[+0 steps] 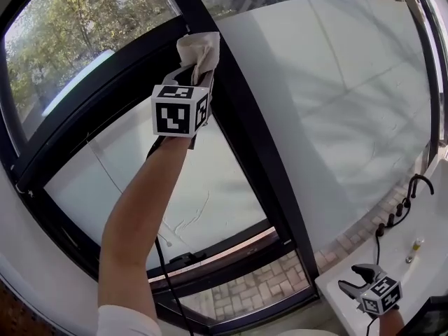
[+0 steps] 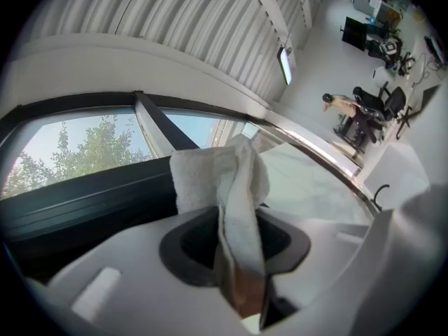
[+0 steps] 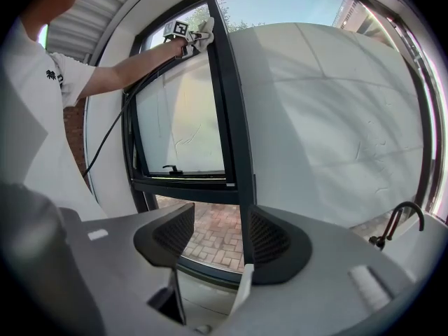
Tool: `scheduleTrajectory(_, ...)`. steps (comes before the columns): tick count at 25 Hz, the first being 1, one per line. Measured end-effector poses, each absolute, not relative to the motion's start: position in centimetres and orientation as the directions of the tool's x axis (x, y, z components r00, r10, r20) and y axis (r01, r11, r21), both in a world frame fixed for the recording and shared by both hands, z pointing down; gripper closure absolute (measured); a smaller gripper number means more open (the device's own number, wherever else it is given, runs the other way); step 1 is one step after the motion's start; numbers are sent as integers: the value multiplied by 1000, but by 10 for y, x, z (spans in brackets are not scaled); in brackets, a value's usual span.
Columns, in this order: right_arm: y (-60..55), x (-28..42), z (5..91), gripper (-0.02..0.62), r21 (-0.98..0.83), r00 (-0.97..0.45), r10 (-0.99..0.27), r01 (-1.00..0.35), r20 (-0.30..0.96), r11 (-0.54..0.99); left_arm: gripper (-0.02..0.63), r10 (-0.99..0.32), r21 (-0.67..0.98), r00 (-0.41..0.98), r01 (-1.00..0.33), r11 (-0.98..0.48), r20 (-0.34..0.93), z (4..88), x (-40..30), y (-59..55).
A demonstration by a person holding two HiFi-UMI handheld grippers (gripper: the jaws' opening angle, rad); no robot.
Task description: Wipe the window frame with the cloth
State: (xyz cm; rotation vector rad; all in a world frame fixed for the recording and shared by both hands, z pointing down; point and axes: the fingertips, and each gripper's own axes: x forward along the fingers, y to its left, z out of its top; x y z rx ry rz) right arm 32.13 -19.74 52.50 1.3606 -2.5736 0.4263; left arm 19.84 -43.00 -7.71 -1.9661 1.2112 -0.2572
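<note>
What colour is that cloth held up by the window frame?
The cloth is off-white, clearest in the left gripper view.

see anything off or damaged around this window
Only thin crack-like lines in the lower left pane; whether they sit on the glass or the white surface outside is unclear. The cloth is bunched in the left gripper, at the frame.

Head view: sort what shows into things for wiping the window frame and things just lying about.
For the job:
- cloth, clamped in the left tongs
- window frame

Lying about:
- right tongs, open and empty, low by the white counter
- black tap
- small bottle on the counter
</note>
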Motion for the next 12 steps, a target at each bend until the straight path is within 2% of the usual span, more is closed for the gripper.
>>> scheduleTrajectory(12, -206, 300, 527, 353, -160, -595, -737, -801, 321, 577, 476, -823, -781, 556, -564, -269, -118, 7, 205, -435)
